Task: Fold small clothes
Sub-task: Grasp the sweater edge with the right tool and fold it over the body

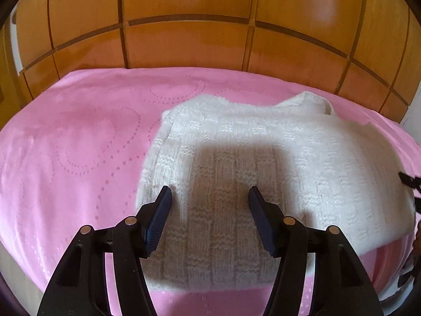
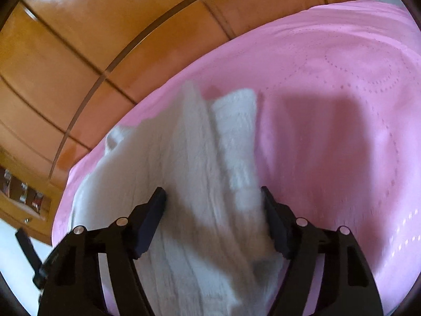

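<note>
At the bottom of each wrist view, the left gripper (image 1: 210, 193) and right gripper (image 2: 213, 193) stood wide, gripping nothing. The white knitted sweater (image 1: 263, 158) lay mid-frame on the pink blanket (image 1: 65, 144); wooden panelling (image 1: 184, 13) filled the top.

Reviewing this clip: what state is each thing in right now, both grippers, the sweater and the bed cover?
left gripper: open, over the sweater, gripping nothing.
right gripper: open, fingers either side of a raised fold.
white knit sweater: partly folded, lying on the cover.
pink bed cover: spread flat under the sweater.
</note>
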### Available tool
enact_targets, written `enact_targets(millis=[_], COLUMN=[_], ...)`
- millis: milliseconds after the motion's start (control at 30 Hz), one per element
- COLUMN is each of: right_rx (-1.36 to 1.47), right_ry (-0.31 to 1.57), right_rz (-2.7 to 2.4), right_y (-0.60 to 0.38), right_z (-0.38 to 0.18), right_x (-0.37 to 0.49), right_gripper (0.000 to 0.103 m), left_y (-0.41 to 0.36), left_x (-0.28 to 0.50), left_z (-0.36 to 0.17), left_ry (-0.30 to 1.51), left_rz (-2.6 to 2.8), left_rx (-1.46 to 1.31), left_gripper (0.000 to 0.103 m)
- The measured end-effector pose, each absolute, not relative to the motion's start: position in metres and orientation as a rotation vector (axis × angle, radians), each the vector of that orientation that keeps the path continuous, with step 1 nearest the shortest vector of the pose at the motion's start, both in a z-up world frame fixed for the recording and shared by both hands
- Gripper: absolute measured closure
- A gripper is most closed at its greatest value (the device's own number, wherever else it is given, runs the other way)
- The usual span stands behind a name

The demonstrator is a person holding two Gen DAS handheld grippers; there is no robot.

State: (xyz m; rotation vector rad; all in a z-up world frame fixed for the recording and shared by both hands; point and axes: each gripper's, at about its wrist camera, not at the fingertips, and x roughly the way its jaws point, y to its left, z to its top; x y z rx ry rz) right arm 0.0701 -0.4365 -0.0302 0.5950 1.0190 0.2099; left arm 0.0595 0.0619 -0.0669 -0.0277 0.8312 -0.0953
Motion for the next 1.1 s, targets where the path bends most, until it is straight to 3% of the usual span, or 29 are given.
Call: enact_targets(millis=[200,333,367,500,667,900,1100], right_rx=[0.638,0.595,0.588,0.551,0.564,0.539,0.509], right_ry=[1.002,1.018,1.023,1.039,1.057,1.078,1.103], right_rz=[0.254,0.240,0.238,0.227,0.235,0.208,0.191], right_y=[-0.434,-0.424,-0.421,-0.415,-0.417,-0.412,-0.407], right_z=[-0.029,-0.026,-0.025,-0.022,-0.024,-0.021,-0.014], right_x=[0.049,0.049,0.050,0.052,0.052,0.055,0.058], right_gripper=[0.034,0.061,0.063,0.065,0.058,0.056,0.069], left_y=[0.061,0.063,0.064,0.065,0.066,0.069,0.070], left_x=[0.060,0.061,0.061,0.061,0.060,0.060,0.060], left_z=[-0.070,-0.071,-0.071,-0.073,-0.074,-0.076,-0.076], left_ry=[0.830,0.830,0.830,0.831,0.830,0.833,0.837], left_rz=[-0.092,-0.097,-0.098,-0.101,-0.108,-0.118,-0.126], left_rx=[-0.032,-0.043,-0.046,-0.058,-0.070,-0.085,-0.093], left_gripper=[0.042,0.042,0.042,0.041,0.041,0.040,0.040])
